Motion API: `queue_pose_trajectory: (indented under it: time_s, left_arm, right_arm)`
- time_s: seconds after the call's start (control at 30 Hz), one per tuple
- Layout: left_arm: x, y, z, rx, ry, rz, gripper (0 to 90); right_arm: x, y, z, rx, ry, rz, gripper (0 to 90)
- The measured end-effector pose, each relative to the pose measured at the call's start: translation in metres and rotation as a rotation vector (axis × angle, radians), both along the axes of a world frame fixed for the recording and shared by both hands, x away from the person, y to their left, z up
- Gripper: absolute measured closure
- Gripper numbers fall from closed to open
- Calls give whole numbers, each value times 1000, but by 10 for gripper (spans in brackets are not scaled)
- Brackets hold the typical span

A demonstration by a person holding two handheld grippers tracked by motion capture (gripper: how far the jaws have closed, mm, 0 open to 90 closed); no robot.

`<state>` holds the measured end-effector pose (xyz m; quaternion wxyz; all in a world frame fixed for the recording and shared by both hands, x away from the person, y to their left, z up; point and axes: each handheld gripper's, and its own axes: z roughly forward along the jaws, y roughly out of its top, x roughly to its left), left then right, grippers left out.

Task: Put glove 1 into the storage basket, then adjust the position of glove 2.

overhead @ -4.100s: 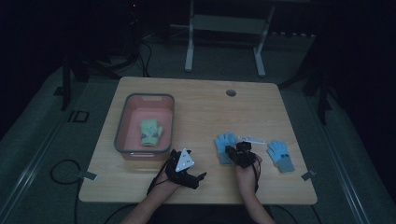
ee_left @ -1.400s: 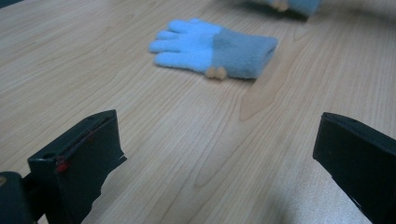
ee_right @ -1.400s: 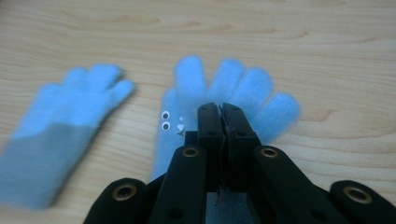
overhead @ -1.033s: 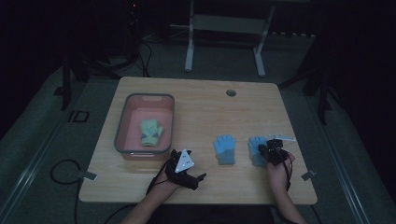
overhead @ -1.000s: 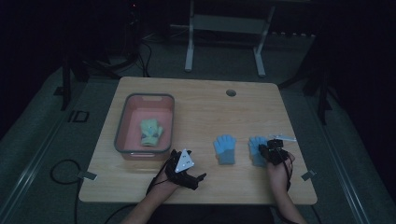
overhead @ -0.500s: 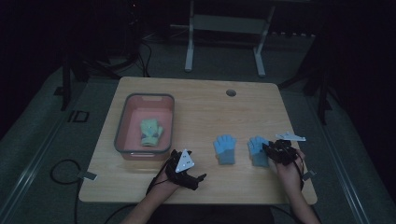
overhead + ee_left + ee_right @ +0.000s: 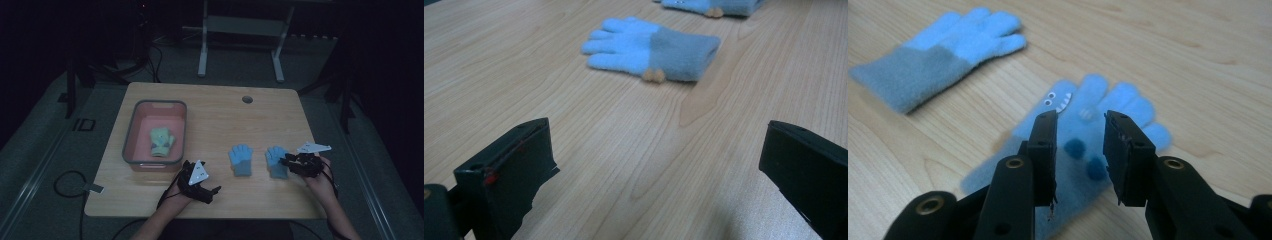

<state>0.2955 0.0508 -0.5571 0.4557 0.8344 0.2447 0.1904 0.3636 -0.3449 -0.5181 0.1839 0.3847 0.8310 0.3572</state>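
Gloves are the business here: two small blue knit ones lie flat on the table (image 7: 210,105). The face glove (image 7: 1083,145), with eyes, a toothy grin and dark blue pom-poms, sits straight ahead of and just under the right gripper (image 7: 1080,150). Its jaws stand a little apart above the cuff with nothing pinched between them; they have just been opening, and the pads do not look to be pressing on the fabric. The plain glove (image 7: 938,55), pale fingers and a greyer cuff, lies beyond and to one side of that gripper, near its mate but apart from it.

The left gripper (image 7: 654,170) rests low over bare wood with its jaws spread wide and empty; the plain glove (image 7: 651,50) lies a fair way ahead of it. Off to the far side, a pink bin (image 7: 131,131) holds a pale green glove (image 7: 161,141).

I'd judge these gloves as light, soft and floppy, with fleece that gives plenty of grip and nothing to break. A pinch will bunch the fabric, so the rest will dangle. The cuff looks the best place to take hold: it is thicker, and close to the gripper's tips already. Grabbing a single finger would likely let the rest swing about.
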Motion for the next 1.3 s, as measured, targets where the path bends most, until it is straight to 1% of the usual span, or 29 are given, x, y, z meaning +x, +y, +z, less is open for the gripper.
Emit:
queue_pose_trajectory:
  time_s: [0.13,0.27,0.3,0.33,0.37,0.43,0.47,0.53,0.6,0.7,0.73,0.8,0.9,0.93,0.97,1.0,1.03,1.07,1.1,1.13,1.17,1.2,1.23,1.3]
  left_arm:
    - [0,0,0,5,0,-2,9]
    - [0,0,0,5,0,-2,9]
    - [0,0,0,5,0,-2,9]
    - [0,0,0,4,-1,0,9]
    - [0,0,0,4,-2,-1,9]
    - [0,0,0,4,-1,-1,9]
    - [0,0,0,5,-1,-1,9]
    - [0,0,0,5,0,-1,9]
    - [0,0,0,5,0,-2,9]
    - [0,0,0,6,0,-2,9]
    - [0,0,0,6,0,-2,9]
    - [0,0,0,4,-1,-2,9]
    - [0,0,0,4,-2,-2,9]
    - [0,0,0,5,0,-1,9]
    - [0,0,0,6,1,-1,9]
    - [0,0,0,6,0,-1,9]
    - [0,0,0,6,0,0,10]
    - [0,0,0,7,0,-1,10]
    - [0,0,0,6,0,0,9]
    - [0,0,0,5,1,0,9]
    - [0,0,0,6,1,1,9]
    - [0,-1,0,6,1,1,9]
    - [0,-1,0,6,0,1,9]
    - [0,-1,0,10,0,1,9]
  right_arm:
    - [7,5,-10,-1,16,18,648]
    - [10,9,-22,-7,39,25,633]
    - [10,9,-22,-7,39,25,633]
    - [11,9,-25,-14,44,23,626]
    - [10,10,-28,-29,39,19,623]
    - [9,12,-29,-45,31,12,623]
    - [9,13,-29,-45,32,8,632]
    - [10,13,-29,-37,44,7,695]
    - [9,15,-29,-34,43,-2,798]
    - [8,19,-28,-51,49,-14,840]
    - [8,20,-28,-50,51,-20,846]
    - [9,19,-26,-30,67,-35,853]
    - [9,18,-23,-28,59,-47,858]
    - [9,18,-20,-20,59,-49,859]
    - [8,18,-11,-2,39,-59,860]
    - [7,18,-6,3,31,-64,860]
    - [5,20,4,18,11,-63,860]
    - [5,20,4,18,11,-63,860]
    - [4,21,8,20,0,-60,860]
    - [3,24,15,29,-12,-60,860]
    - [2,26,21,46,-16,-55,860]
    - [0,31,32,58,-36,-41,860]
    - [0,31,32,58,-36,-41,860]
    - [-2,38,42,70,-43,-19,861]
